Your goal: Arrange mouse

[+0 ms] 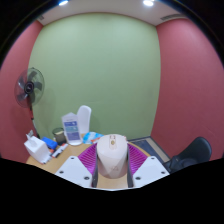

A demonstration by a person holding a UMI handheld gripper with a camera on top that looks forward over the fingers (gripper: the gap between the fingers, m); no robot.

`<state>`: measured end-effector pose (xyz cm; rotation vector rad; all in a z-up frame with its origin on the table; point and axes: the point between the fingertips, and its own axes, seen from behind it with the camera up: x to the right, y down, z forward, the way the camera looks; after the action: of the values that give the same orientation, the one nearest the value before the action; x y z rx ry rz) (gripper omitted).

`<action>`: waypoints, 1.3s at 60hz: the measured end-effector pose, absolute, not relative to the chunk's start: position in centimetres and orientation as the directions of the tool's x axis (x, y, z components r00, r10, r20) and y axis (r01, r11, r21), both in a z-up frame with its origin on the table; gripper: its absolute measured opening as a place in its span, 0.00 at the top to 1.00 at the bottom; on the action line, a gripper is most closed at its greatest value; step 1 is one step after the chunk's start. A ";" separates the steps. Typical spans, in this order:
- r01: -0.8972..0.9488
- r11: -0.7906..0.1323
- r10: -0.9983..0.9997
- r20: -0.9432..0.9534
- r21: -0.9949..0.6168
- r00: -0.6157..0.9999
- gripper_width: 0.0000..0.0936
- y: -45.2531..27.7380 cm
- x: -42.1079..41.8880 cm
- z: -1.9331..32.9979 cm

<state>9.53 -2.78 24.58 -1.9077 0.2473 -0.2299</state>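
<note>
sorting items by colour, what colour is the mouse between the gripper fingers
Pale beige or cream, seen in the gripper view: the mouse sits between the pink-padded fingers.

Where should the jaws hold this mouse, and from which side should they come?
Grip the mouse across its two long flanks, coming from its rear end, as the gripper now does. Its rounded, elongated body lies lengthwise between the pink pads, so the narrow width probably fits the jaws best. It looks clamped.

Pale wooden tabletop (72, 157) beyond the claw (112, 168). Carrying a white jug (84, 122), a blue-labelled canister (72, 129) and a white box (38, 148), all ahead-left of the claw.
</note>
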 end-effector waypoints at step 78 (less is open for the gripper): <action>0.034 -0.544 -0.036 0.063 -0.838 0.997 0.10 -24.3 -22.7 19.9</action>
<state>-22.74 -24.31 19.89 -2.1443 0.0011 -0.0889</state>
